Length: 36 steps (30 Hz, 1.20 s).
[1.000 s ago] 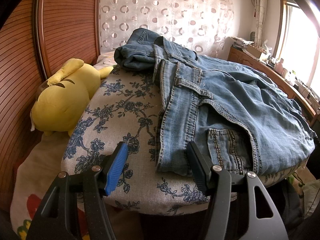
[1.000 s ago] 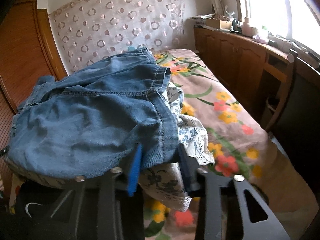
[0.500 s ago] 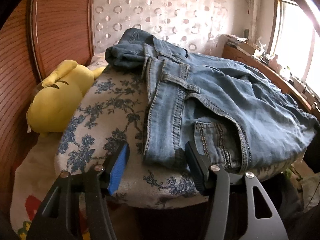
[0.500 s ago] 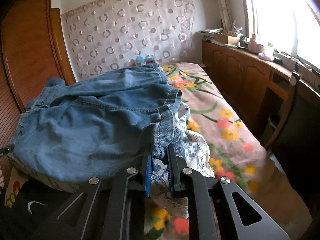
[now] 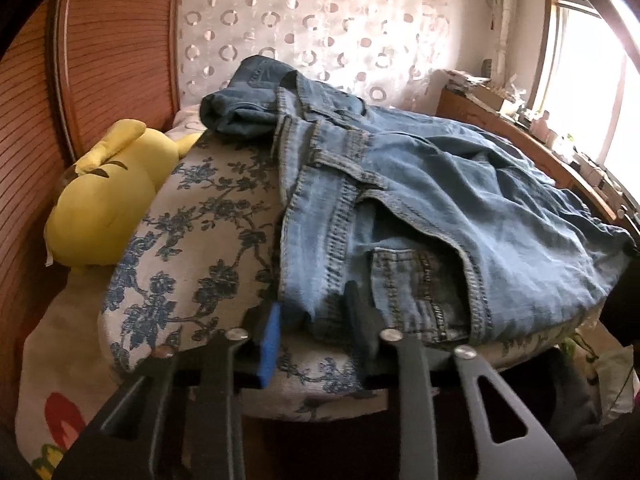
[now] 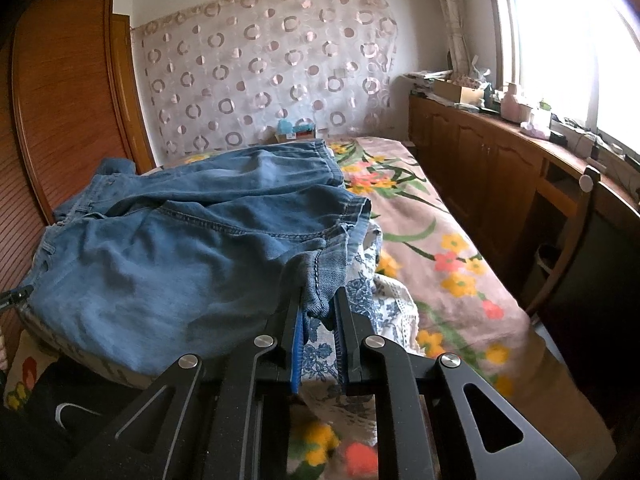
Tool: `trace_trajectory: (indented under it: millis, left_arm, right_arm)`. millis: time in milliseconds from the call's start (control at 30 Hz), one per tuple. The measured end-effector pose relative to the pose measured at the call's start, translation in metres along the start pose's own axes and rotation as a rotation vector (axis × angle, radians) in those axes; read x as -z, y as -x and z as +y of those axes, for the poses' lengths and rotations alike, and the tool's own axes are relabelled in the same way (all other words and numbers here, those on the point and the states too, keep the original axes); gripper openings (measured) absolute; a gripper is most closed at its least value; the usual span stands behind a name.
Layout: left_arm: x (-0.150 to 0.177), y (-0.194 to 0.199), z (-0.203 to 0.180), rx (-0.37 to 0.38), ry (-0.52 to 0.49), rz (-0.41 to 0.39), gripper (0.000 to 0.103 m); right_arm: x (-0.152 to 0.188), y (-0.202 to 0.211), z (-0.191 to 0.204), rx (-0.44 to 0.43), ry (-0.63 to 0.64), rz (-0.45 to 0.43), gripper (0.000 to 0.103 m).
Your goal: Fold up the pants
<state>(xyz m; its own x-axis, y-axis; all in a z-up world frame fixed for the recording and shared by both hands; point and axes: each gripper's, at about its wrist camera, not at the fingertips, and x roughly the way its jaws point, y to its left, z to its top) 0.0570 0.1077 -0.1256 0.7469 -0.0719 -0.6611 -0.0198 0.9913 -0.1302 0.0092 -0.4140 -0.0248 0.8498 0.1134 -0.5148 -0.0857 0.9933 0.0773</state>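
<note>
On the floral cushion (image 5: 192,240), both grippers' jaws clamp the jeans' (image 5: 460,208) near edge.

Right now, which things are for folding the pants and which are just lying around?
For the job:
- jeans
- left gripper, closing on the waistband edge
- right gripper, shut on a hem corner

Just lying about:
- yellow plush toy
- blue-flowered cushion under the jeans
- floral bedspread
- black garment
</note>
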Motion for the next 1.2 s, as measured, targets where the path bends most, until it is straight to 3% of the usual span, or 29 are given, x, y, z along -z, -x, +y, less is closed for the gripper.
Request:
trace_trajectory:
  millis: [367,833,1200]
  left_arm:
    - [-0.032,0.058,-0.022,0.037,-0.062,-0.143,0.018]
    - [-0.040,0.057,-0.018,0.035,-0.060,-0.165,0.018]
    - [-0.084,0.052,-0.023,0.035,-0.075,-0.223,0.017]
  right_arm:
    - [-0.015,0.024,0.007,0.014,0.014,-0.101,0.011]
    - [-0.019,0.015,0.015,0.009,0.074,-0.152,0.010]
    - [-0.044,-0.001,0.010,0.017,0.086,-0.191,0.009]
